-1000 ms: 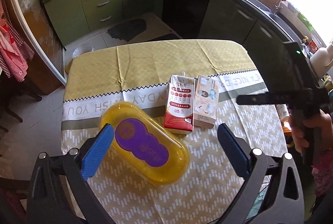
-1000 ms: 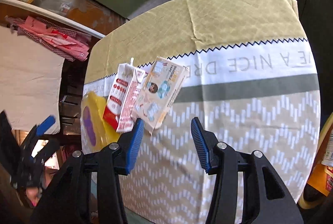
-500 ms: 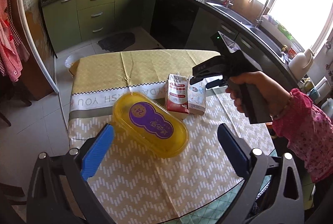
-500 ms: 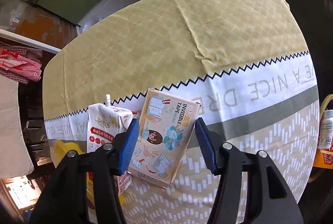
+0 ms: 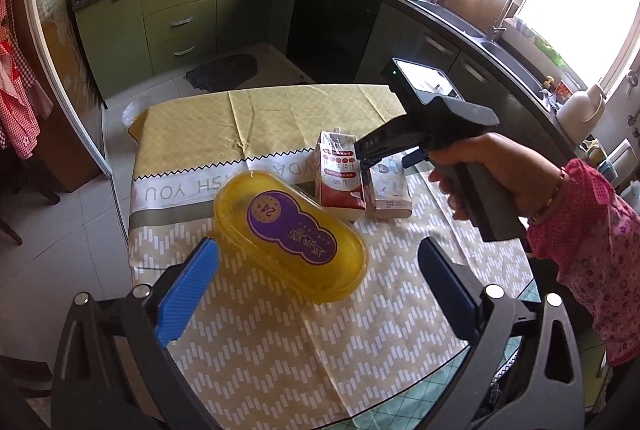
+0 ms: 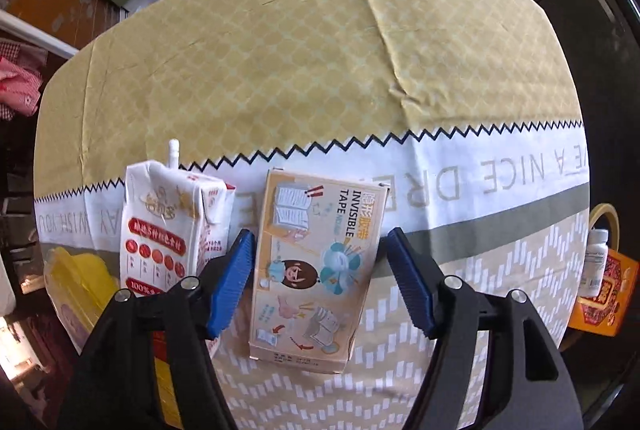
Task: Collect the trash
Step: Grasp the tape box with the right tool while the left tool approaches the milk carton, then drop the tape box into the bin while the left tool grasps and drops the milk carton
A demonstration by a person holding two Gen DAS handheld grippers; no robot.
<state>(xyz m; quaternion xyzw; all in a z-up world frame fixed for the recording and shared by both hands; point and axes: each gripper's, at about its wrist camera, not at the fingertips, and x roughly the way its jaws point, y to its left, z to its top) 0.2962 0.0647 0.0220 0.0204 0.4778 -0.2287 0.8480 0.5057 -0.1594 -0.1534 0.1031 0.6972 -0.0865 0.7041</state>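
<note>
Blue ribbed pads line both tongs. The right gripper (image 6: 320, 278) points straight down over the invisible-tape box (image 6: 316, 262), which lies flat on the tablecloth (image 6: 320, 70); its jaws have just been opening and now stand wide, one pad on either side of the box with a gap at each, so nothing is clamped. In the left wrist view the same gripper (image 5: 390, 160), held in the person's right hand (image 5: 492, 174), covers most of the box (image 5: 390, 192), leaving only its near end visible.

Just left of the box, close enough that touching cannot be ruled out, lies the red-and-white drink carton (image 6: 172, 226) with a white straw at its top end; its lower part is hidden behind the right gripper's left finger. Beyond it, the yellow plastic container (image 5: 288, 234) with a purple label shows whole in the left wrist view, but only as a sliver at the edge of the right wrist view.

The left gripper (image 5: 316, 286) hangs open and empty above the near part of the table, its pads well apart, the container's near end seen between them.

At the right table edge, a white bottle (image 6: 596, 262) and an orange box (image 6: 604, 302) are partly cut off; their print is unreadable.
</note>
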